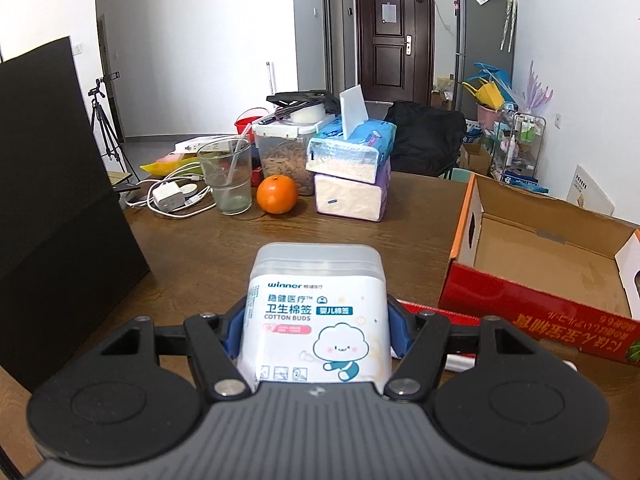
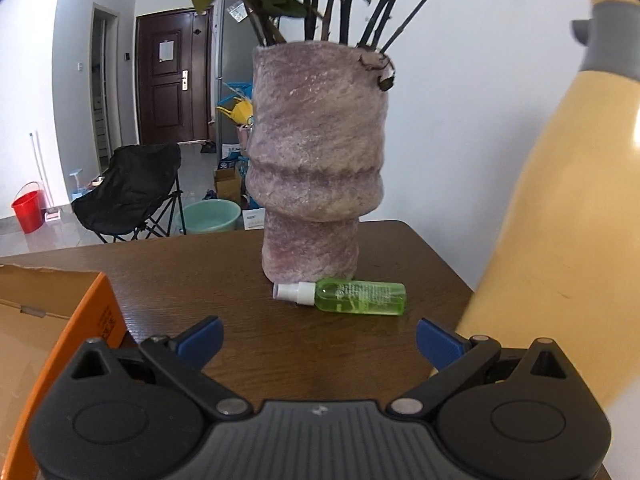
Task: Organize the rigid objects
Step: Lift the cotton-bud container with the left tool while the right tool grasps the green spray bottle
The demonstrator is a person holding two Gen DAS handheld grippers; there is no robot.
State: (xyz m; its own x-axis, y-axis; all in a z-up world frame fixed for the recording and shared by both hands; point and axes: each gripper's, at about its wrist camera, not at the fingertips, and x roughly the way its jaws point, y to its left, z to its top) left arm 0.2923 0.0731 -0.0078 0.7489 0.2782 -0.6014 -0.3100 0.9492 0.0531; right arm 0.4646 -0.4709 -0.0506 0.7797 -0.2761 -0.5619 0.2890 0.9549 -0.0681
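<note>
Near the box rim (image 1: 464, 236), left gripper (image 1: 318, 332) pinches cotton buds (image 1: 318, 312) — right gripper (image 2: 320, 338) spread.

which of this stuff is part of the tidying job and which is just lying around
Part of the job:
- cotton buds box, held in the left gripper
- open cardboard box
- green spray bottle, lying ahead of the open right gripper

Just lying about:
- orange
- glass with straw
- tissue packs
- charger and cables
- vase
</note>
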